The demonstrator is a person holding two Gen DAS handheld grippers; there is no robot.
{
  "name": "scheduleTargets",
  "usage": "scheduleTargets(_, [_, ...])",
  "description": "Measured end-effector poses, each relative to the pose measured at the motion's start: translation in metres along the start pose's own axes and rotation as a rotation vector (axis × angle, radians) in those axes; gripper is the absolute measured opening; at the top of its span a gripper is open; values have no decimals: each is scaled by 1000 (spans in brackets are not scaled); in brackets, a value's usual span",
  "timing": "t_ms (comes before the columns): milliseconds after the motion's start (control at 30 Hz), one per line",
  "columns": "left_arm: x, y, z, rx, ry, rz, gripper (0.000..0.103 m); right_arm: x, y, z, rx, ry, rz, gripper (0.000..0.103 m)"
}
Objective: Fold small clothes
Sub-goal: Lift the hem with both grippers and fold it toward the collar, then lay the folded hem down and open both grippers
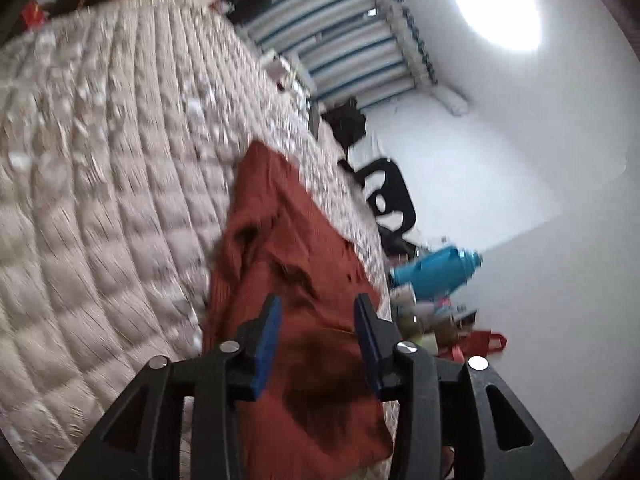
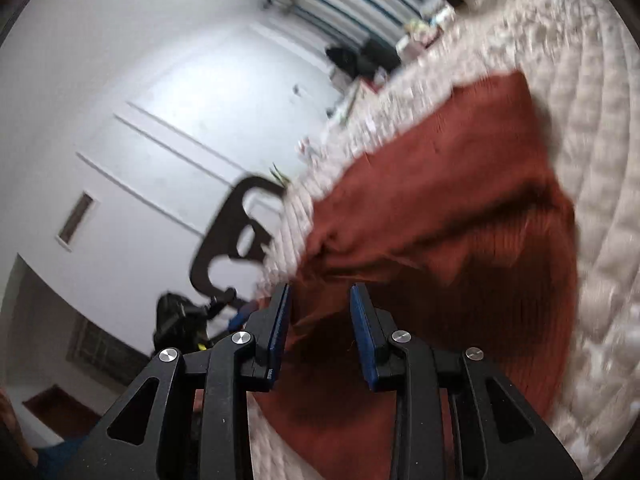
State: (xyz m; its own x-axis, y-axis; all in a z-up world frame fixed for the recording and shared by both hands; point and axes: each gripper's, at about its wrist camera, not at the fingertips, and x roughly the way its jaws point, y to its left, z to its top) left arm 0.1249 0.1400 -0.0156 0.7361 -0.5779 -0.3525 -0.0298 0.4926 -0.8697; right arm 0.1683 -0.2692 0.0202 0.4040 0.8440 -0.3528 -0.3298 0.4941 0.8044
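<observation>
Left wrist view: we're holding the left gripper (image 1: 317, 305) over the rust-red garment (image 1: 292, 280), jaws standing apart, blue pads (image 1: 267, 344) clear of the cloth, nothing clamped between them. We can't tell whether the fingertips are touching the fabric or hovering just above it. The garment is lying rumpled on the quilted beige bedspread (image 1: 100, 200), running along the bed's edge and reaching away from us. Just past that edge, a blue bottle-like object (image 1: 434, 270) is sitting among clutter, with a red bag (image 1: 478, 342) beside it. Farther off, a black chair back (image 1: 390, 196) is showing against the white wall, and a striped curtain (image 1: 340, 40) is hanging at the far end.

Right wrist view: we're holding the right gripper (image 2: 319, 298) over the same garment (image 2: 460, 220), jaws also apart and gripping nothing. Here the cloth is bunching into folds right ahead of the fingertips and spreading across the bedspread (image 2: 600, 200) toward its far edge. Beyond the bed edge we're seeing the chair back (image 2: 232, 232) again. Both frames are motion-blurred.
</observation>
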Motion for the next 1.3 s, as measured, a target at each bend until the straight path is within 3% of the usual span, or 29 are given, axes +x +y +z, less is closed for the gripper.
scheduleTargets(100, [-17, 6, -5, 30, -28, 49, 48, -18, 0, -4, -25, -36, -53, 41])
scheduleTargets(333, [-36, 26, -37, 68, 2, 159, 48, -63, -16, -39, 16, -115, -238, 41])
scheduleTargets(467, [-26, 16, -54, 174, 47, 211, 52, -76, -13, -59, -27, -116, -418, 41])
scheduleTargets(533, [-19, 7, -62, 249, 74, 240, 52, -75, -10, -68, -44, -93, -465, 41])
scheduleTargets(667, [-3, -3, -78, 375, 129, 303, 49, -64, -6, -83, -110, -21, -513, 41])
scheduleTargets(700, [0, -8, -83, 423, 125, 326, 33, -59, -4, -85, -132, -9, -522, 39])
scheduleTargets(733, [2, -10, -86, 451, 127, 352, 17, -56, -1, -88, -151, -3, -530, 18])
scheduleTargets(767, [2, -11, -89, 462, 123, 374, 17, -54, 1, -90, -171, 1, -535, 9])
scheduleTargets(900, [-10, -4, -91, 417, 96, 384, 13, -64, 6, -95, -223, -40, -606, 9])
scheduleTargets(1000, [-19, 1, -91, 373, 85, 367, 13, -75, -13, -96, -130, -58, -569, 10])
scheduleTargets(1100, [-18, -1, -94, 382, 86, 383, 14, -73, -9, -95, -139, -53, -578, 10])
scheduleTargets(1267, [-23, -8, -96, 403, 84, 397, 19, -76, 1, -96, -166, -59, -593, 26])
scheduleTargets(1300, [-26, -10, -98, 413, 77, 406, 26, -77, 3, -98, -168, -62, -591, 28])
